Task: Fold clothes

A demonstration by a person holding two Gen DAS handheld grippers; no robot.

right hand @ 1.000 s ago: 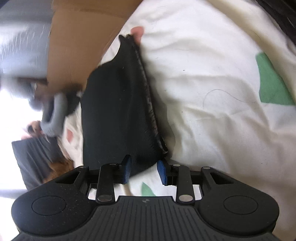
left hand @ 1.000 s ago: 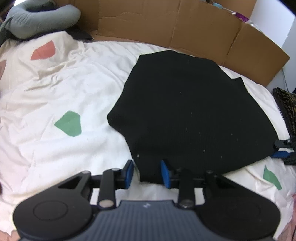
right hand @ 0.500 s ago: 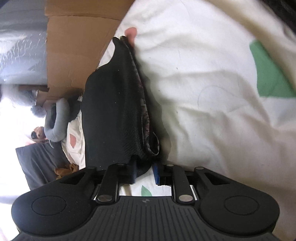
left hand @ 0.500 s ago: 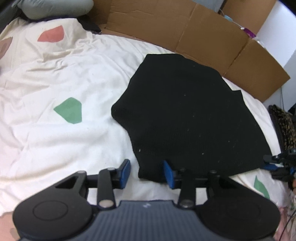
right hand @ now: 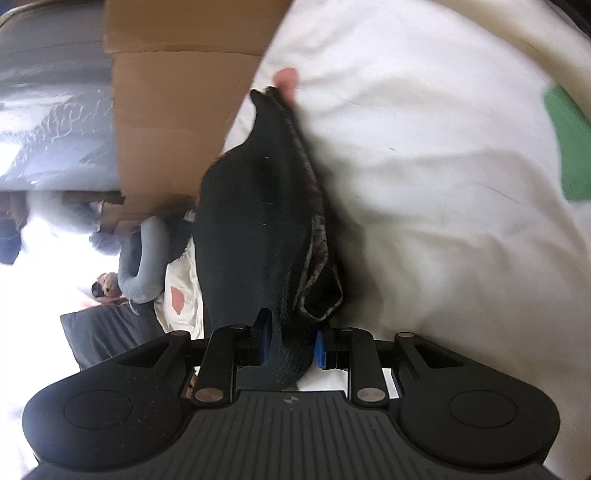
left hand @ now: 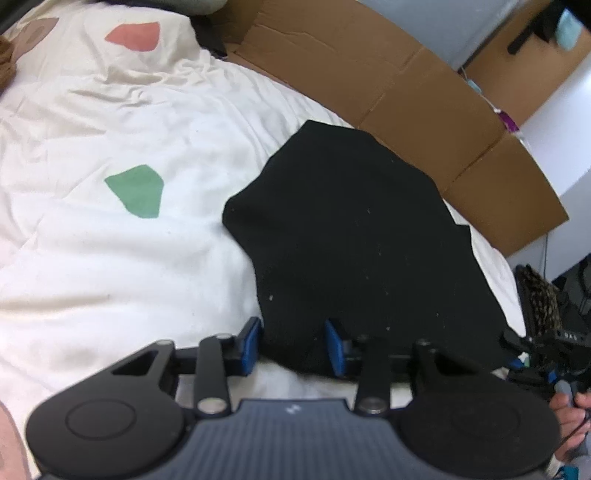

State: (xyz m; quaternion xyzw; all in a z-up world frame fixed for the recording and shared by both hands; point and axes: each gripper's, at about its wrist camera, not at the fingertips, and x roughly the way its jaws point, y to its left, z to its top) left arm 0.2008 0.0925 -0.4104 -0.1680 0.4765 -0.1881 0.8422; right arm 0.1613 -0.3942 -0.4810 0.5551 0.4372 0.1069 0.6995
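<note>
A black knit garment point(left hand: 351, 240) lies folded on the white bed sheet point(left hand: 92, 258). In the left wrist view its near corner sits between the blue pads point(left hand: 252, 345) of my left gripper point(left hand: 293, 349). Those jaws are closing, and the cloth nearly fills the gap. In the right wrist view the same black garment point(right hand: 251, 221) runs away from me, its hem edge showing lighter lining. My right gripper point(right hand: 291, 345) is shut on a bunched corner of it. The right gripper point(left hand: 526, 354) also shows at the garment's far right corner in the left wrist view, with a hand point(left hand: 570, 406) behind it.
Flattened cardboard point(left hand: 406, 85) stands along the far side of the bed. The sheet carries a green patch point(left hand: 136, 190) and a red patch point(left hand: 135, 35). A grey curved pillow point(right hand: 136, 266) lies past the garment. A leopard-print item point(left hand: 539, 295) sits off the bed at right.
The right jaws closed onto the garment's corner and bunched it. The left gripper rolled and edged forward, so the near corner now sits deeper between its pads.
</note>
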